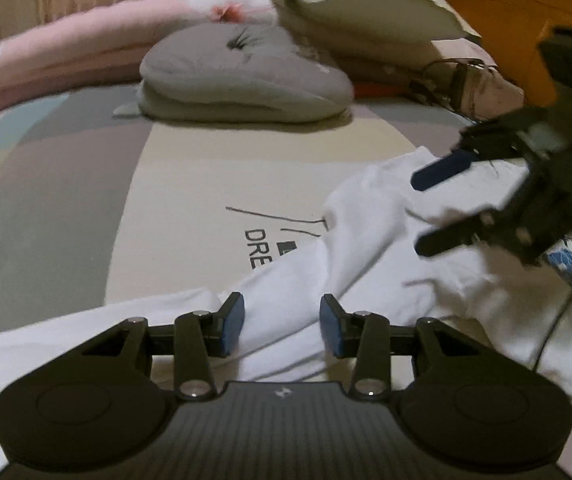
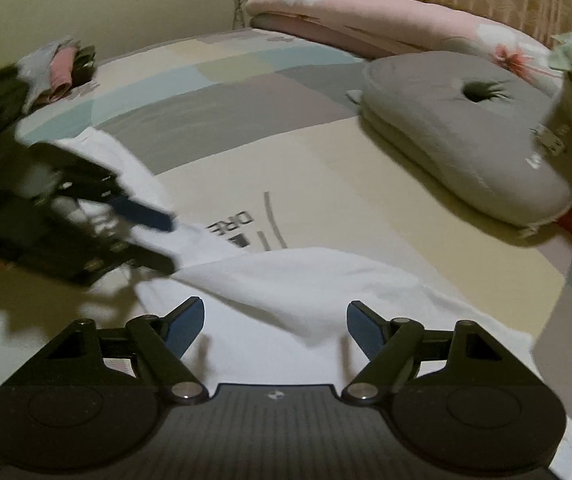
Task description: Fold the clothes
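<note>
A white garment (image 1: 374,240) lies rumpled on the patchwork bedsheet (image 1: 70,184), with a blue print near its right end. My left gripper (image 1: 282,322) is open just above a fold of the white cloth, nothing between its blue pads. In the left wrist view my right gripper (image 1: 426,212) hovers over the garment at the right, blurred, jaws apart. In the right wrist view the white garment (image 2: 286,292) spreads below my open right gripper (image 2: 276,326). The left gripper (image 2: 162,240) shows blurred at the left, open over the cloth's edge.
A grey tufted cushion (image 1: 242,72) lies on the bed beyond the garment. A pink floral bolster (image 1: 86,48) runs along the far side, with pillows (image 1: 342,4) and an orange cloth (image 1: 518,28) at the right. A small pile of clothes (image 2: 62,68) sits at the bed's far corner.
</note>
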`<state>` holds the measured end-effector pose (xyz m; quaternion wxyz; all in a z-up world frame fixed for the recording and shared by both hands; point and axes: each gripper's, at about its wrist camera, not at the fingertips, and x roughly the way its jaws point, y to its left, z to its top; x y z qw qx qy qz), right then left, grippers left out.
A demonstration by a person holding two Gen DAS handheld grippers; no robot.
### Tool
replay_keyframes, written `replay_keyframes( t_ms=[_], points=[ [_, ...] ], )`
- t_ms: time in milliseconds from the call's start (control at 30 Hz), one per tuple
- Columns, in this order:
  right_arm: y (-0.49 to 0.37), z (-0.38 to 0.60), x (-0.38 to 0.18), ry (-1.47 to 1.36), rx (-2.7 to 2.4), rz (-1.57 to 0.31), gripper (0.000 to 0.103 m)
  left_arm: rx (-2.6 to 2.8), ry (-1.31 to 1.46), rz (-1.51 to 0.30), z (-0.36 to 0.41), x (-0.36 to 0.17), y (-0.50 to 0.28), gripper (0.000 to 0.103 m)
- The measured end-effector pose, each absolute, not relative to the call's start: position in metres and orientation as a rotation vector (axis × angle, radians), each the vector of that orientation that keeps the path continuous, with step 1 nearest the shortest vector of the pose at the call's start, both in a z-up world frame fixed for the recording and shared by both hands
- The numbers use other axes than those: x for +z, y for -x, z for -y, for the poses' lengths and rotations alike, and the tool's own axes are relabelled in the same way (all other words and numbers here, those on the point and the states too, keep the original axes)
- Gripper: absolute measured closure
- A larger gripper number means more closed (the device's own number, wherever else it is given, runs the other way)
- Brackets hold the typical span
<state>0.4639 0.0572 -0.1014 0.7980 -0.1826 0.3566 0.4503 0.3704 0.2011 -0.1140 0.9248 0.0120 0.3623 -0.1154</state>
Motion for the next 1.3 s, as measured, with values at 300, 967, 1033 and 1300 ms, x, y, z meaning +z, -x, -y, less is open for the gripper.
replay_keyframes(
  t_ms=[300, 967, 1033, 1300],
  points=[
    [-0.502, -0.069, -0.088, 0.355, 0.962, -0.719, 0.049, -0.273, 0.065, -0.792, -0.205, -0.114, -0.367, 0.059],
    [-0.510, -0.091, -0.126, 0.593, 1.071, -0.718, 0.048, -0.159, -0.151, -0.706, -0.248, -0.088, -0.351, 0.060],
    [-0.516, -0.089, -0.123, 0.564, 1.052, -0.718, 0.048, -0.179, -0.190, -0.720, -0.251, -0.091, -0.357, 0.070],
    [-0.514, -0.087, -0.133, 0.632, 1.042, -0.694, 0.048, -0.260, -0.346, -0.775, -0.266, -0.102, -0.380, 0.072]
  ],
)
